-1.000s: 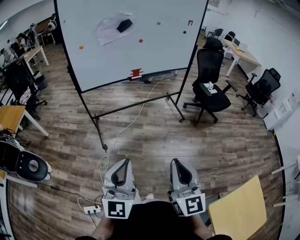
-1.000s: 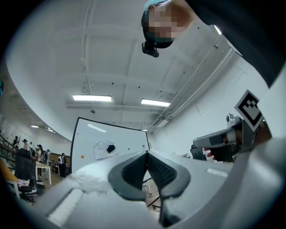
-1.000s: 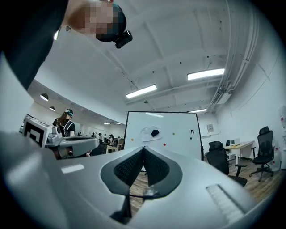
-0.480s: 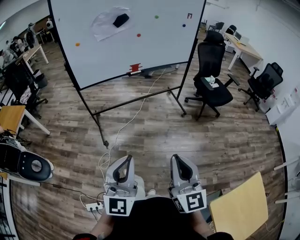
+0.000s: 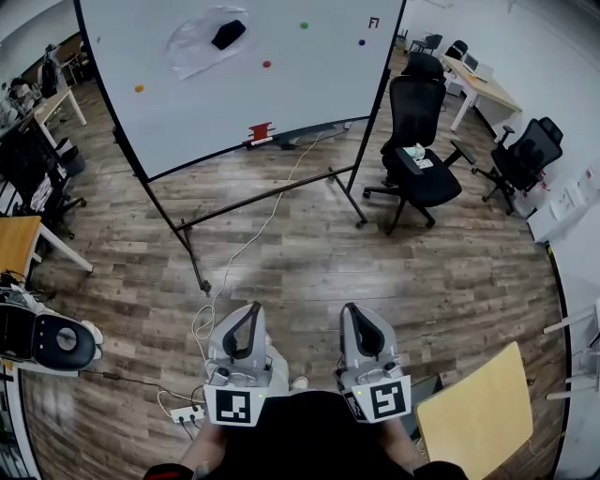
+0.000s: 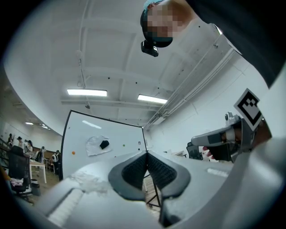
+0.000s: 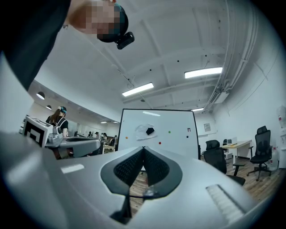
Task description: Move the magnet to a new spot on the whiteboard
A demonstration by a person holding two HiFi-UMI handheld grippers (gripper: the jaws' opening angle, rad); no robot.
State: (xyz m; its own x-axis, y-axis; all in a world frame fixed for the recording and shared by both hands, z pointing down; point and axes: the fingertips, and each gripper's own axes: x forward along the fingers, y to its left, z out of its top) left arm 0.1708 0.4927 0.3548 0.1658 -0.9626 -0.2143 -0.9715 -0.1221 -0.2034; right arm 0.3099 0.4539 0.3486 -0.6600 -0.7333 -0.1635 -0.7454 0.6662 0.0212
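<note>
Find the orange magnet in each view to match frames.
Head view: orange magnet, upper left, near the whiteboard's left edge.
Left gripper view: orange magnet, left of centre, board's left side.
Right gripper view: orange magnet, just left of centre, board's left side.
Shared landmark: black object on the board, up-right of it.

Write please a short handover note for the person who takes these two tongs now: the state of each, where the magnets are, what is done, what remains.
Left tongs: shut, empty, held low by the body.
Right tongs: shut, empty, beside the left.
Whiteboard: ahead, probably out of reach from here.
On it, round dots, likely magnets: orange magnet, red magnet, green magnet, dark magnet.
Done: nothing; no magnet is gripped.
Left: walk up, open one pair of tongs, grip a magnet, set it on a bare spot.
</note>
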